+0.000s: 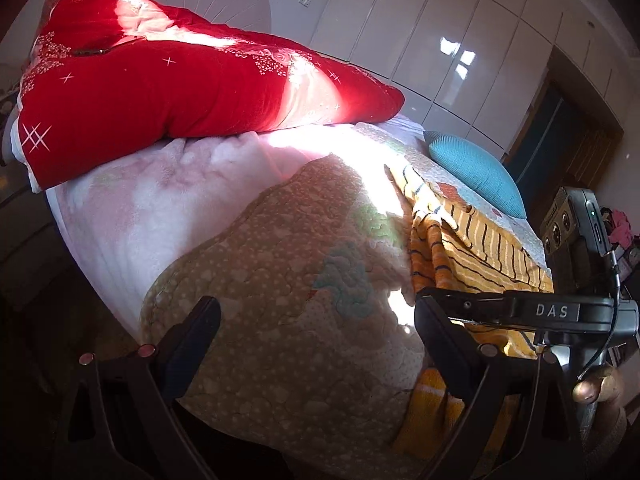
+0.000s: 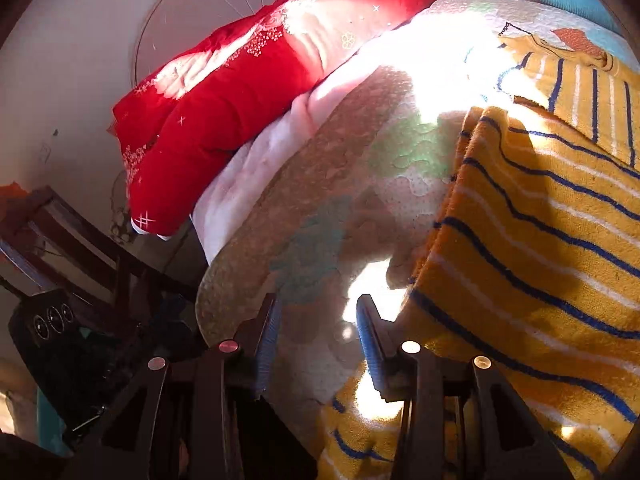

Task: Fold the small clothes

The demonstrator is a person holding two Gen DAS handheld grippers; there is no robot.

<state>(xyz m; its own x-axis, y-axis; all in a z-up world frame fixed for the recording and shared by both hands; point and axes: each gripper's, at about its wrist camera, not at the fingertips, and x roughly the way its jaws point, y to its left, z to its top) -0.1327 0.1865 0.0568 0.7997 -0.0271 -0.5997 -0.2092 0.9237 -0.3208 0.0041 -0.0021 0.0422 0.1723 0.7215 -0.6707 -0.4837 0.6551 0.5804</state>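
A red blanket [image 1: 168, 92] is lying far left on the bed [image 1: 132, 208]. The left gripper [image 1: 316, 320] is hanging wide open, holding nothing. The right gripper [image 2: 318, 320] is sitting half open, empty. The yellow striped shirt [image 2: 536, 240] is lying rightmost, its long side running away toward the blue pillow [image 1: 476, 170].

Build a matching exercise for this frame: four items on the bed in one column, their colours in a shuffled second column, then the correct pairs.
Items
1. folded quilt
2. round cushion
3. striped knit garment
4. fleece blanket

Colours
A. pale pink
B. yellow with dark blue and white stripes
C. red with white sparkle print
D. turquoise

Pairs: 1-C, 2-D, 3-B, 4-A
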